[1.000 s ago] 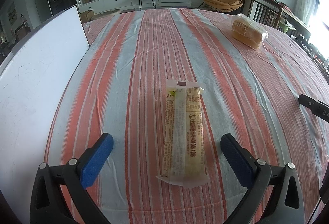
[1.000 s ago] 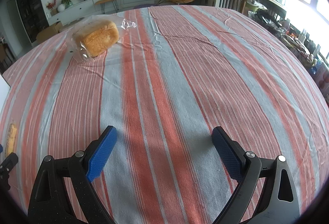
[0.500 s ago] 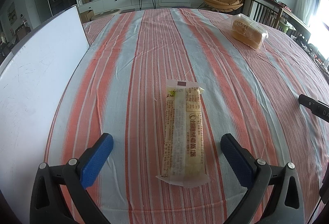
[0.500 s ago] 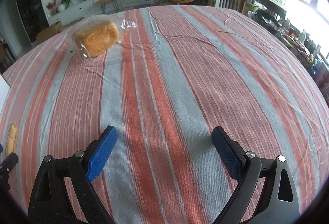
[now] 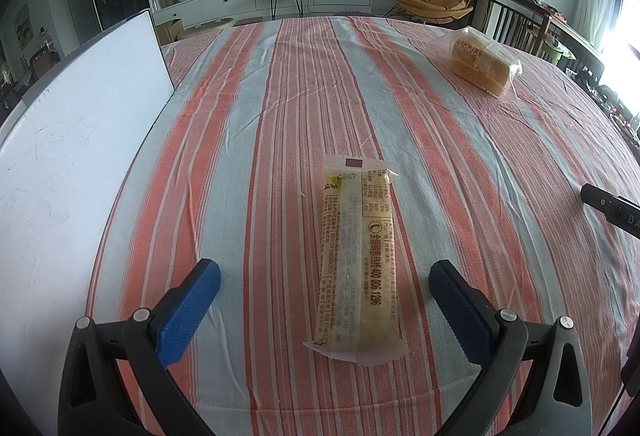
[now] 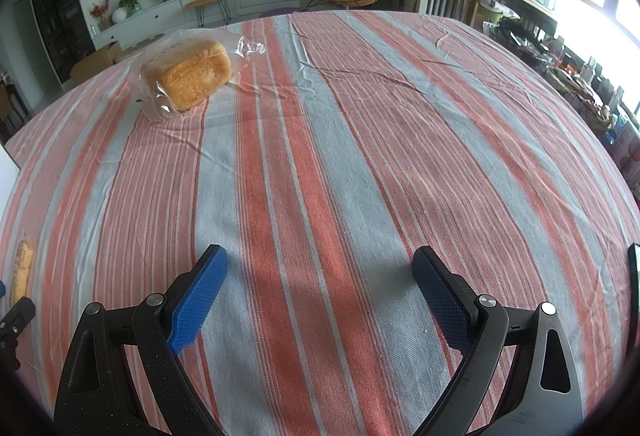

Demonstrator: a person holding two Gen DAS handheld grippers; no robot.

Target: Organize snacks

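The long snack bar packet (image 5: 358, 260) lies on the striped bench (image 5: 280, 116), lengthwise between the spread jaws of the left hand-held gripper (image 5: 324, 286) (clearly nearer); the right hand-held gripper (image 6: 320, 282) gapes, empty, over bare cloth.

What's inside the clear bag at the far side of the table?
A golden-brown bread loaf fills the clear bag, which lies on the striped tablecloth. Its underside and far end are hidden, so anything else inside cannot be seen.
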